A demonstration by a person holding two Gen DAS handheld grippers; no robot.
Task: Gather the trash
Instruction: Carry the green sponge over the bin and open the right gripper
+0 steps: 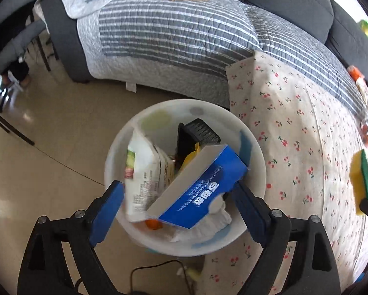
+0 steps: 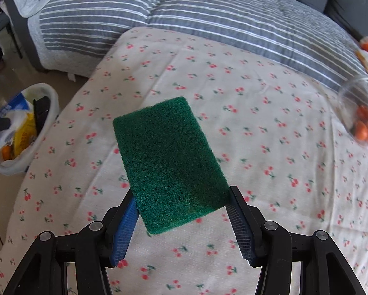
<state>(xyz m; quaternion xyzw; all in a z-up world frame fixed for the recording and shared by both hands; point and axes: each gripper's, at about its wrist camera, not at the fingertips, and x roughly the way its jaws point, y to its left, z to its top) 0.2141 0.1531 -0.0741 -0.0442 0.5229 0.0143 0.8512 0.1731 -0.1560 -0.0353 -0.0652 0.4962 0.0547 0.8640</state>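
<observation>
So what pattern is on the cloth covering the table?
Small red cherries with green stems on a cream tablecloth, clearest in the right wrist view.

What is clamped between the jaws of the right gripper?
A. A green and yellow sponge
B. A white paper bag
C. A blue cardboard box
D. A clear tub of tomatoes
A: the right gripper has its jaws closed on the sponge, green face up above the cherry-print cloth, while the blue box lies in the white bin.
</observation>
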